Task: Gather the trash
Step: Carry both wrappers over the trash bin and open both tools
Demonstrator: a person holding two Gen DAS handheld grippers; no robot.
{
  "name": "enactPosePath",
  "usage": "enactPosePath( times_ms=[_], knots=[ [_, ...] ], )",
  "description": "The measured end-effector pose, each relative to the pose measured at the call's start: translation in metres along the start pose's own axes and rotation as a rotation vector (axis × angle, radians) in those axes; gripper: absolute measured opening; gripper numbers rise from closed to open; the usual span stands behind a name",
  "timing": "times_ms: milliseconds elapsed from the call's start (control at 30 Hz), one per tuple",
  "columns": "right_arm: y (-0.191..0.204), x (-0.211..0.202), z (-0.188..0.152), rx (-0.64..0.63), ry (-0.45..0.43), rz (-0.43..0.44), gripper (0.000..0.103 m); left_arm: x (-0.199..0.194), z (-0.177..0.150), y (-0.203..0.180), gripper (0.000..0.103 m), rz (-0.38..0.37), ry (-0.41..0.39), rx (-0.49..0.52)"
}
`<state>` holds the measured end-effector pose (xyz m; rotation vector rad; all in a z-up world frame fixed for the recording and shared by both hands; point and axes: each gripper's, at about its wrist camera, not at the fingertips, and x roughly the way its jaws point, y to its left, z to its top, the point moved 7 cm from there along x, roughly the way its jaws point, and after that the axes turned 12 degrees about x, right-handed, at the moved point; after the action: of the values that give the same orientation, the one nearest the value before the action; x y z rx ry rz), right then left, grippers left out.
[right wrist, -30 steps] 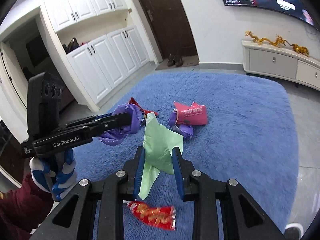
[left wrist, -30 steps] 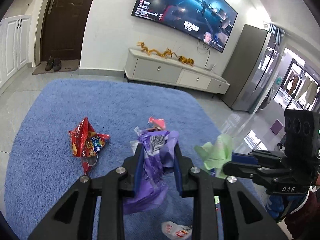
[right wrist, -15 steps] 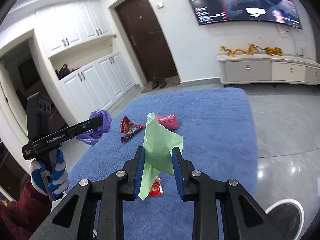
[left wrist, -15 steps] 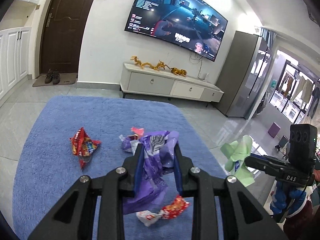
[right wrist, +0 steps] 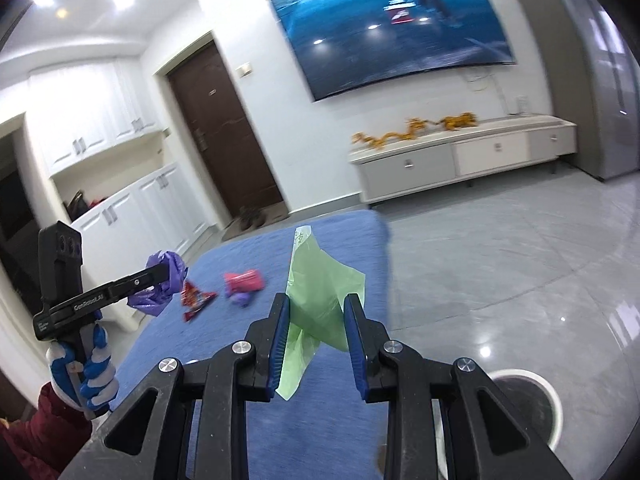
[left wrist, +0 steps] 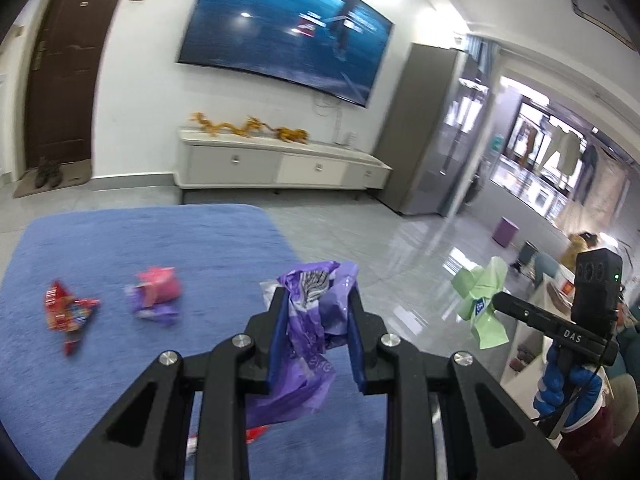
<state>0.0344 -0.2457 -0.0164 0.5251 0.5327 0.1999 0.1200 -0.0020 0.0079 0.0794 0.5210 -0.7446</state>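
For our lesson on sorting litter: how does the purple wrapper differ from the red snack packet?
The purple wrapper is clamped in the left tool, lifted off the blue rug; the red snack packet lies loose on that rug. The purple one hangs long and limp; the red one sits flattened and splayed. Both are crumpled and empty-looking.

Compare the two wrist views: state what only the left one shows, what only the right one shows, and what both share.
Only the left wrist view: the purple stool and hanging clothes.
Only the right wrist view: the white wall cupboards and the round bin.
Both: the left gripper shut on the purple wrapper, the right gripper shut on the green bag, the blue rug, the red wrapper, the television.
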Motion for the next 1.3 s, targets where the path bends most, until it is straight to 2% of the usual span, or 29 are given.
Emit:
enactPosePath(
  times_ms=[167,333,633,867,1033,1100,1167,1200,1300],
  knots=[
    [-0.05,-0.026,0.002,0.067,-0.05,-0.081,0.026,0.052,0.01,-0.059,0.026,-0.089,0.054,0.062],
    [-0.104,-0.037,-0.003,0.134,-0.072,-0.193,0.026,0.116,0.006,-0.123,0.026,-0.182,0.151,0.124],
    [-0.188,-0.032,-0.031,0.274,-0.009,-0.294,0.026,0.222,-0.035,-0.2,0.026,-0.274,0.344,0.166],
    [-0.226,-0.017,-0.052,0.356,0.045,-0.338,0.027,0.282,-0.072,-0.232,0.027,-0.317,0.468,0.152],
    [-0.246,-0.008,-0.063,0.402,0.069,-0.359,0.029,0.302,-0.09,-0.24,0.03,-0.348,0.52,0.129],
    [-0.252,-0.007,-0.067,0.424,0.077,-0.366,0.032,0.309,-0.094,-0.242,0.038,-0.354,0.537,0.117],
    [-0.259,-0.007,-0.069,0.44,0.083,-0.376,0.034,0.308,-0.097,-0.244,0.055,-0.357,0.539,0.101],
    [-0.262,-0.008,-0.071,0.446,0.085,-0.381,0.038,0.31,-0.097,-0.244,0.056,-0.357,0.538,0.092],
    [-0.271,-0.011,-0.073,0.462,0.087,-0.395,0.04,0.31,-0.1,-0.241,0.056,-0.363,0.547,0.081]
  ],
)
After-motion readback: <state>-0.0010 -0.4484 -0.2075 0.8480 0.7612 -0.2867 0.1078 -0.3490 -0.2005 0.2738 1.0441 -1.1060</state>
